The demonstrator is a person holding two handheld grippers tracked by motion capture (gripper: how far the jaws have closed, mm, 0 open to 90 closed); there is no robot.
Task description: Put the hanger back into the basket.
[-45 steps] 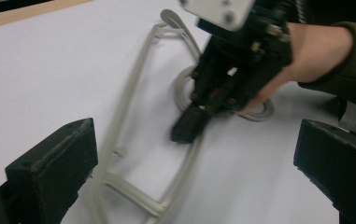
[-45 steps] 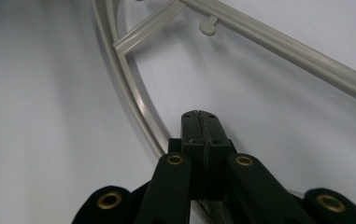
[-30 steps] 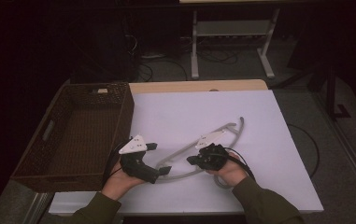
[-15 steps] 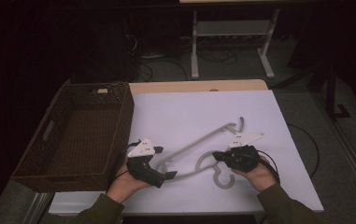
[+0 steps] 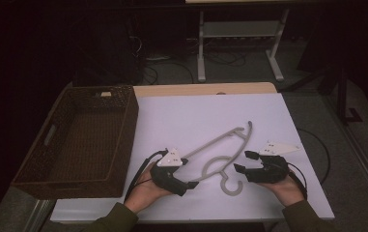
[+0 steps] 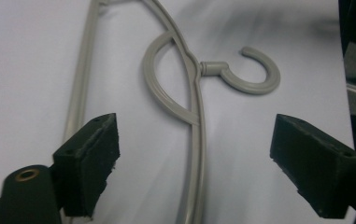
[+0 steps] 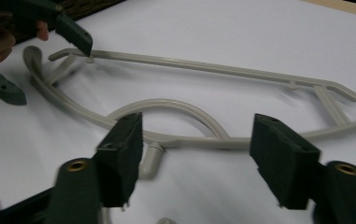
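The hanger point(image 5: 220, 157) lies on the table point(image 5: 181, 116), right of the basket point(image 5: 82, 140), between both grippers.

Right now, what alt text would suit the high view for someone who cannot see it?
A grey plastic hanger lies flat on a white table between two hand-held grippers, the left gripper at one end and the right gripper near its hook, both open. A brown wicker basket sits at the left.

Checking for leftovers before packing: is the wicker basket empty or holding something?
Nearly empty: the wicker basket shows a bare woven floor, apart from one small pale item at its far wall.
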